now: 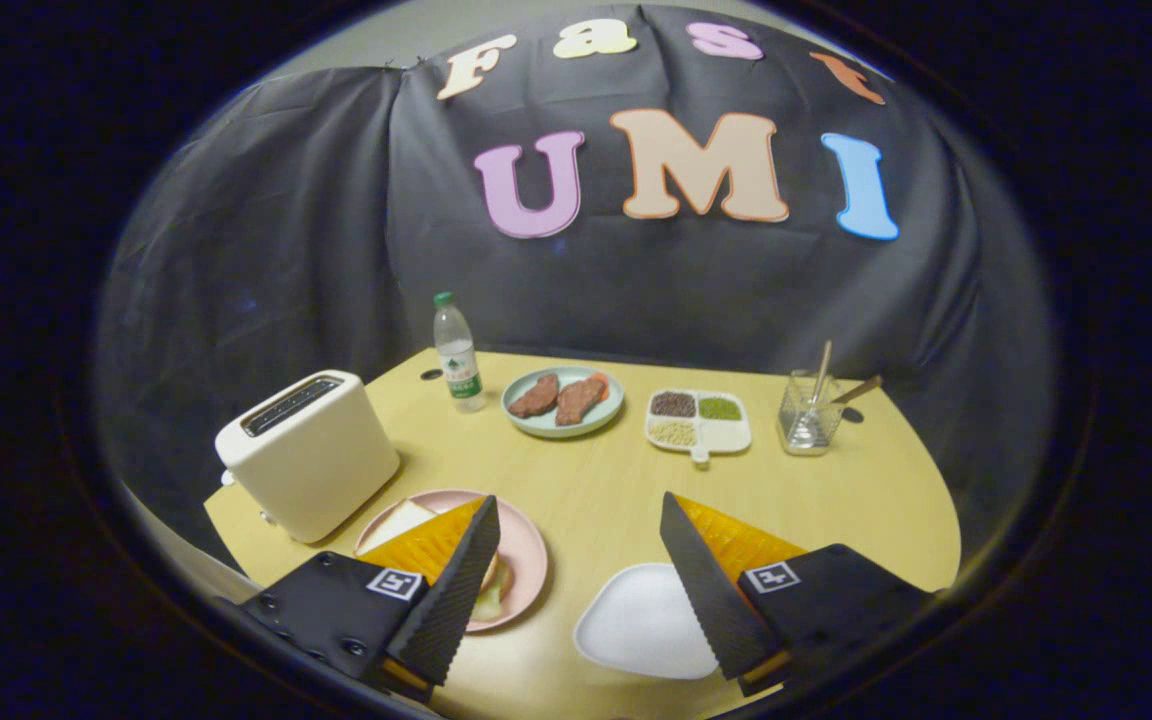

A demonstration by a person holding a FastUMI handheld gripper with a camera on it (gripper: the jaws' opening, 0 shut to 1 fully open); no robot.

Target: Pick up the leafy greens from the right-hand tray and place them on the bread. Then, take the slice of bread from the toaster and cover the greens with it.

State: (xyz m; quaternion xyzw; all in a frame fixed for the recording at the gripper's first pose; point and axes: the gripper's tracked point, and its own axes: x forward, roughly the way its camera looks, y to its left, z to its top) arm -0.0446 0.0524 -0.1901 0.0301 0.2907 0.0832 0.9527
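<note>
My gripper hovers open above the near part of the yellow table, with nothing between its fingers. A pink plate lies under and just beyond the left finger. On it a pale bread slice shows, and beside the finger a bread edge with pale leafy greens beneath it; the finger hides the rest. A white tray lies between the fingers, close to the right one, and looks bare. The cream toaster stands left of the plate, its top slot dark.
Along the back of the table stand a water bottle, a teal plate with two pieces of meat, a white divided dish of beans and a glass holding sticks. The table's rounded edge curves off to the right.
</note>
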